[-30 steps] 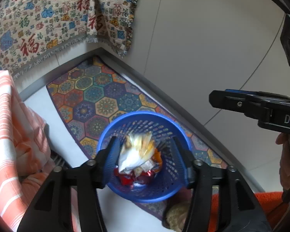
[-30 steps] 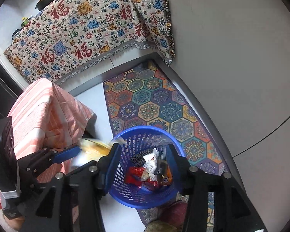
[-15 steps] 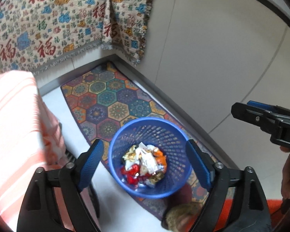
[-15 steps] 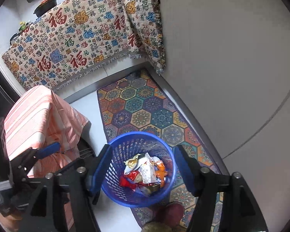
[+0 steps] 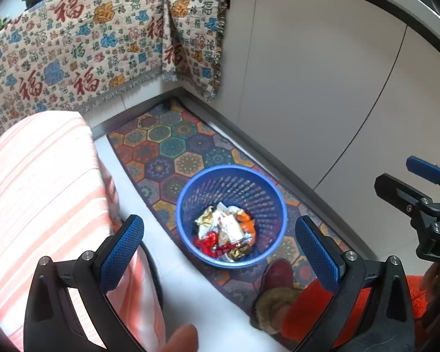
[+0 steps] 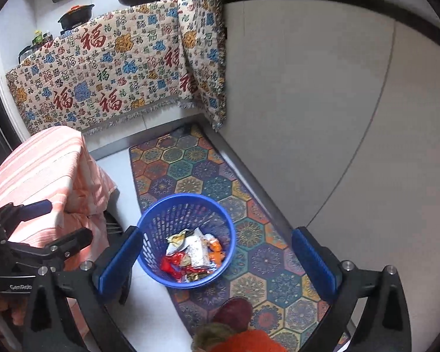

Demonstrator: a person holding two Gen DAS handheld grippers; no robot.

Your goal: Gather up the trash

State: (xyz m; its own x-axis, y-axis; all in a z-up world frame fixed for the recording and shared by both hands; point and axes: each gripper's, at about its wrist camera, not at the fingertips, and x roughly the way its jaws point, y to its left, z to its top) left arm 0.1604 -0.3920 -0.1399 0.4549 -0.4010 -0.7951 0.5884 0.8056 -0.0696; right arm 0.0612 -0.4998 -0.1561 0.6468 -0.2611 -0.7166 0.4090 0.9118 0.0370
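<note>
- Trash sits in a heap of wrappers at the bottom of the blue basket, which stands on the patterned mat by the white cabinet; nothing of it hangs over the rim
- my left gripper has just been opening, jaws now wide apart with nothing between them; my right gripper the same, spread wide and empty
- both hover above the basket, so the risk, as I judge it, is a low swing clipping the rim and tipping the light basket, spilling wrappers onto the mat
- the basket sits near the mat's edge; a nudge could slide it off
- a slippered foot stands just beside the basket; a step could kick it
- the orange striped cloth hangs close on the left; my left jaw could snag it
</note>
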